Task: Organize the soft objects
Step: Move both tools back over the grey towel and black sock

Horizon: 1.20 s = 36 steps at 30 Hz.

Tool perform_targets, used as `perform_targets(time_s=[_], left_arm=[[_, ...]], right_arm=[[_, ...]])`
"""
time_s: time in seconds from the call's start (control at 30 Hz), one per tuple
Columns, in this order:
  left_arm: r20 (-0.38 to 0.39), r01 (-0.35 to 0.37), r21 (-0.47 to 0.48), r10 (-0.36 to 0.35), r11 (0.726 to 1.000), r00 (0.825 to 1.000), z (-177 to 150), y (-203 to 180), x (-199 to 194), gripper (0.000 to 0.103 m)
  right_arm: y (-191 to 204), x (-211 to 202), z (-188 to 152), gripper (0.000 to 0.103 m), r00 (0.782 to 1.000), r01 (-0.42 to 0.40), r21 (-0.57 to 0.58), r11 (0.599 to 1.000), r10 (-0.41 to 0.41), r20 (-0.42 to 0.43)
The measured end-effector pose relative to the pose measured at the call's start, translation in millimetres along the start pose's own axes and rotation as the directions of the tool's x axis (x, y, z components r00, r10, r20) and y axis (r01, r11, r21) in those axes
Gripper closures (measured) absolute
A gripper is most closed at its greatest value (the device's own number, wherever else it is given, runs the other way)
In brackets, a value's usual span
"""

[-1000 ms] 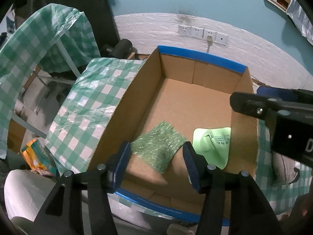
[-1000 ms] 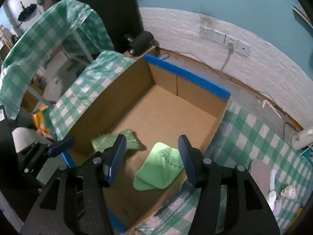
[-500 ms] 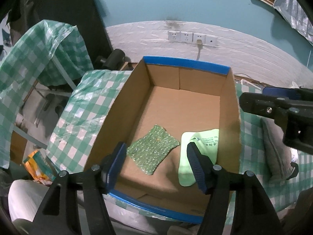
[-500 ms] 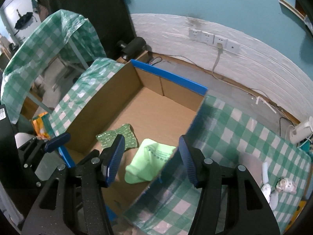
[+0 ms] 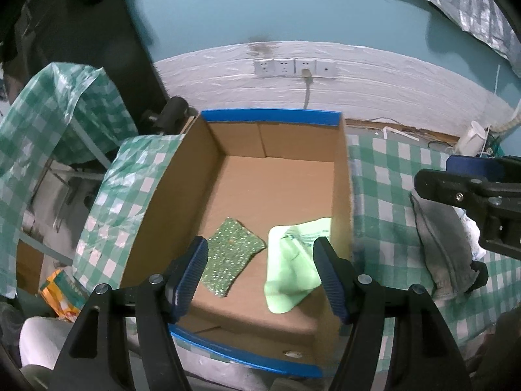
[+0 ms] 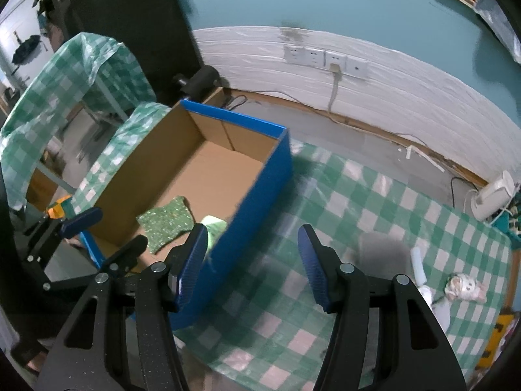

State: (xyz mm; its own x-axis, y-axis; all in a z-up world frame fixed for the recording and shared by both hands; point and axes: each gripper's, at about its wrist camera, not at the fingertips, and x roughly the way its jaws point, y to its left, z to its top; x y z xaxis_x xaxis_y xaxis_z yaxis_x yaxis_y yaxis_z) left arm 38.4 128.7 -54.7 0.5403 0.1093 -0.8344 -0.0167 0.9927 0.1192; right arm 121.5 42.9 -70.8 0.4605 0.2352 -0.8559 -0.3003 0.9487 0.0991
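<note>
Hovering: both claws wide, empty, left claw (image 5: 260, 260) just opened further | right claw (image 6: 252, 254) | box wall (image 6: 260, 195) between | grey cloth (image 6: 384, 254) beyond

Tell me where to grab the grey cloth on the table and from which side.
Probably best from above: the grey cloth lies low and rumpled on the checked table, right of the box. Pinch a raised fold near its middle, jaws across its narrow width. The open, empty right gripper is the nearer one.

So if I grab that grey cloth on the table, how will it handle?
The grey cloth lies crumpled and slumped on the checked tablecloth, so it will probably droop when lifted. It looks light for its size. Pushed, it would likely bunch up rather than slide.
</note>
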Motion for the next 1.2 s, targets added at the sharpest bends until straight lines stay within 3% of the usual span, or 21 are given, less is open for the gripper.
perform_targets(time_s=[0.73,1.2], left_arm=[[-0.03,0.038,0.134,-0.034,0.99,0.999,3.5,-86.3,0.2,0.027],[-0.12,0.11,0.249,-0.082,0.962,0.989,-6.3,-159.3,14.4,0.027]], right_arm=[[-109.2,-35.5,-61.1,0.045,0.996,0.09,0.133,0.987,-0.09,-0.003],[-185.4,-25.4,-125.1,0.044,0.982,0.175,0.25,0.952,-0.152,-0.108]])
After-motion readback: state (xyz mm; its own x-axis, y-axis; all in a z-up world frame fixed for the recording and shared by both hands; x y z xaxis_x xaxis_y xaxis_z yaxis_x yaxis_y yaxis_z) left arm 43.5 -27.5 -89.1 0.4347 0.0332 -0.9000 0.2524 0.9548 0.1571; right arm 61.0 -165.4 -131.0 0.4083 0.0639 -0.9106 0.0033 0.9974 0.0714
